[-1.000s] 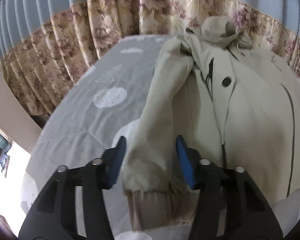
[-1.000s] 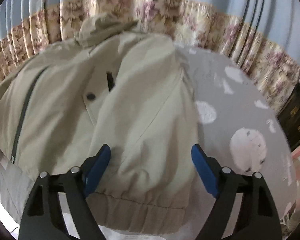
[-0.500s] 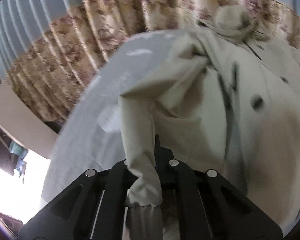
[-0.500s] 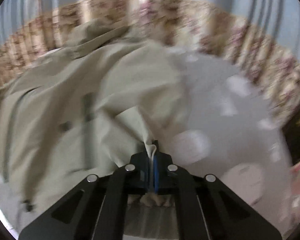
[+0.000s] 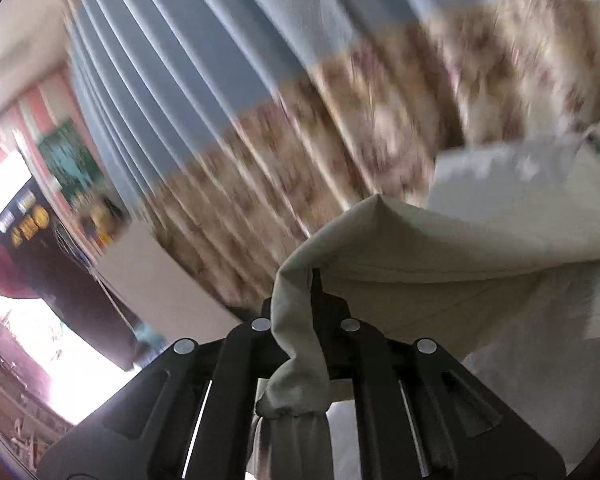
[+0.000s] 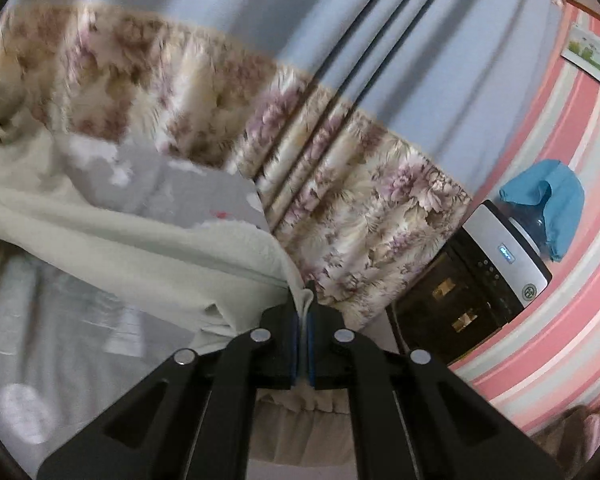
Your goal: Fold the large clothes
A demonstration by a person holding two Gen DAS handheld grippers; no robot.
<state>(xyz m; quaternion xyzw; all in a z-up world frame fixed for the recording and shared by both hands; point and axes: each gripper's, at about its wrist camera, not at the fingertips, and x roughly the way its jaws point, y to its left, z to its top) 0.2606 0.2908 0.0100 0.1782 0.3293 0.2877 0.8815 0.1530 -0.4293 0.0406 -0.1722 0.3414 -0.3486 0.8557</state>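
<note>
1. Left gripper [image 5: 312, 280] is clamped on the jacket [image 5: 440, 256], fabric lifted off the bed [image 5: 500, 168].
2. Right gripper [image 6: 305, 300] pinches the jacket [image 6: 140, 248] hem.
3. Curtain [image 6: 340, 184] behind; dispenser [image 6: 500, 256] logo unreadable.

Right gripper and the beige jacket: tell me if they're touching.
Touching. The right wrist view shows the right gripper shut on a fold of the beige jacket, cloth pinched between its blue pads.
</note>
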